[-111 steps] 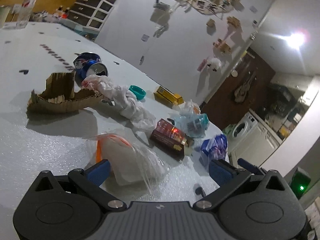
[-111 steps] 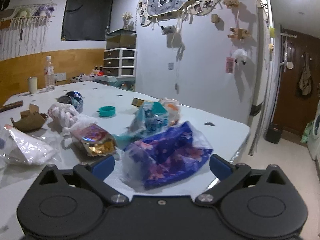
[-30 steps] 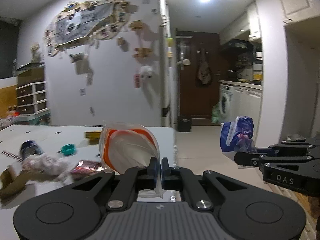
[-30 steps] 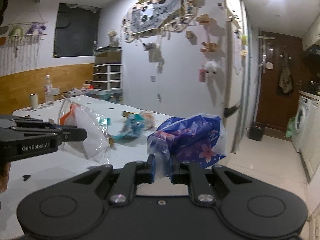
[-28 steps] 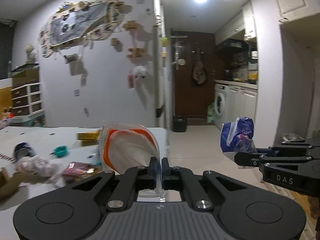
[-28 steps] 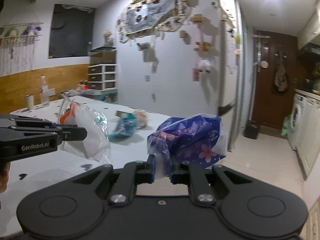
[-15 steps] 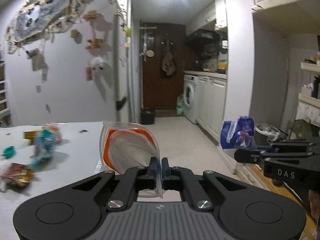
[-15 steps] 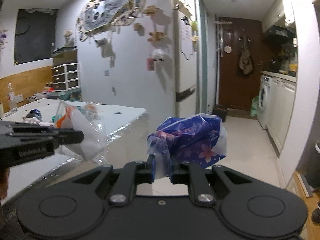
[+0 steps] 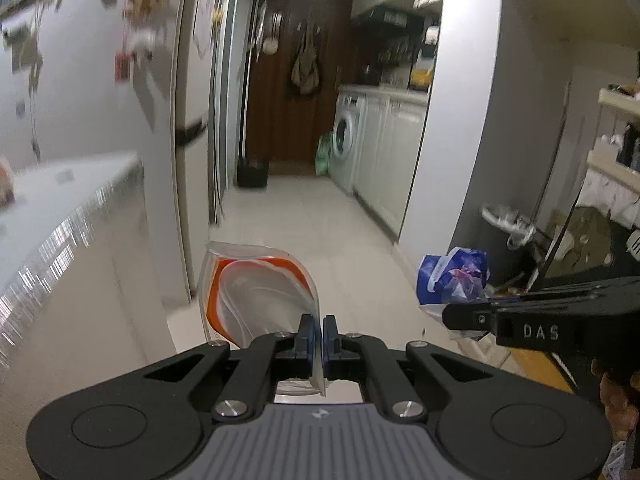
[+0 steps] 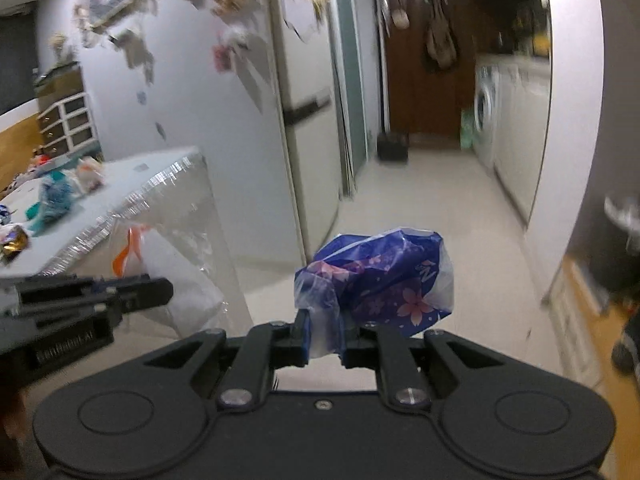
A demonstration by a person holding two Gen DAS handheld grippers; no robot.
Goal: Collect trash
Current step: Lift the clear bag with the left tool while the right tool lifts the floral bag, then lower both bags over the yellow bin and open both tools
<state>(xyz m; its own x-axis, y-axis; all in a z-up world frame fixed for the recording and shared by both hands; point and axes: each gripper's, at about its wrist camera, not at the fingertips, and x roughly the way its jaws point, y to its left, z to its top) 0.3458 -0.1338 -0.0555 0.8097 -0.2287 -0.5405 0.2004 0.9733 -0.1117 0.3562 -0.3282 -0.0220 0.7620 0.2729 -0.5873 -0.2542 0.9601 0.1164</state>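
My left gripper (image 9: 319,326) is shut on a clear plastic bag with orange print (image 9: 256,292), held up in the air. My right gripper (image 10: 324,330) is shut on a blue flowered plastic bag (image 10: 384,280). In the left wrist view the right gripper (image 9: 452,314) shows at the right with the blue bag (image 9: 452,276). In the right wrist view the left gripper (image 10: 164,286) shows at the left with the clear bag (image 10: 180,280). A bin with a white liner (image 9: 506,222) stands at the right by the wall.
The white table (image 10: 132,184) with more trash (image 10: 56,196) lies behind at the left. A fridge (image 10: 308,120) stands beside it. A tiled corridor (image 9: 304,216) leads past a washing machine (image 9: 344,140) and cabinets to a brown door (image 9: 296,80). A small black bin (image 9: 252,174) stands by the door.
Both grippers, still shut on their bags, have swung further right, away from the table and toward the corridor. The table has slid to the left edge; the lined bin has come closer.
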